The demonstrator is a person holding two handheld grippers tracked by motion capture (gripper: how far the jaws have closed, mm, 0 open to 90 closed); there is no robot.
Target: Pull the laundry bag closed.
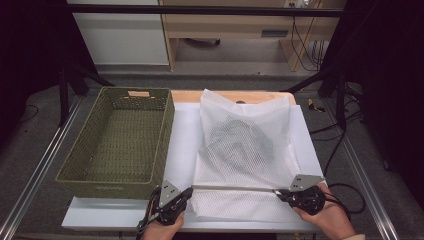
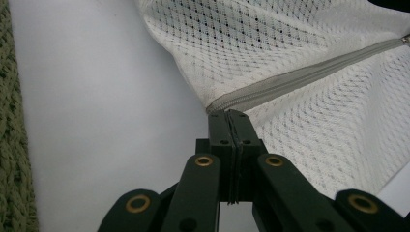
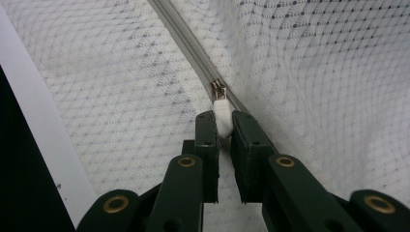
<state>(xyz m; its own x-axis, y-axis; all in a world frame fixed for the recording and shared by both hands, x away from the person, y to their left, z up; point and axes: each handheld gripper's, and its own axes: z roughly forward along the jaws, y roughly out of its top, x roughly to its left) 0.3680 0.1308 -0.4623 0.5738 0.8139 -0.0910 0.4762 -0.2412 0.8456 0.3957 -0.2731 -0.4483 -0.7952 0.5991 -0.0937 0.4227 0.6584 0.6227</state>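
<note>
Closest to the person, the left gripper [image 1: 186, 191] has its two black jaws squeezed tight together on the very end of the grey zipper [image 2: 309, 72], right at the corner of the white mesh laundry bag [image 1: 245, 150]. The right gripper [image 1: 281, 193] is at the other end of the same zipper, and its jaws pinch the small white pull tab [image 3: 222, 118], with the little metal slider [image 3: 217, 89] just past it. The zipper runs in a tight straight line between the two grippers, so it looks closed along its whole length. The bag lies flat on the white bench [image 1: 180, 145], near the front edge, and stretches away from the person. It looks soft, floppy and very light, so it will sag and fold if it is lifted by one spot. The net could catch or tear on something sharp, so a gentle pull seems best. The stiff zipper ends and the pull tab look like the best places to hold, since the thin net would bunch up and slip. Farther in, a dark bundle of cloth [image 1: 240, 137] shows through the net, making a soft lump in the middle. To the left of the bag sits a green woven rectangular basket [image 1: 107, 177], standing just beside the bag without touching it.
</note>
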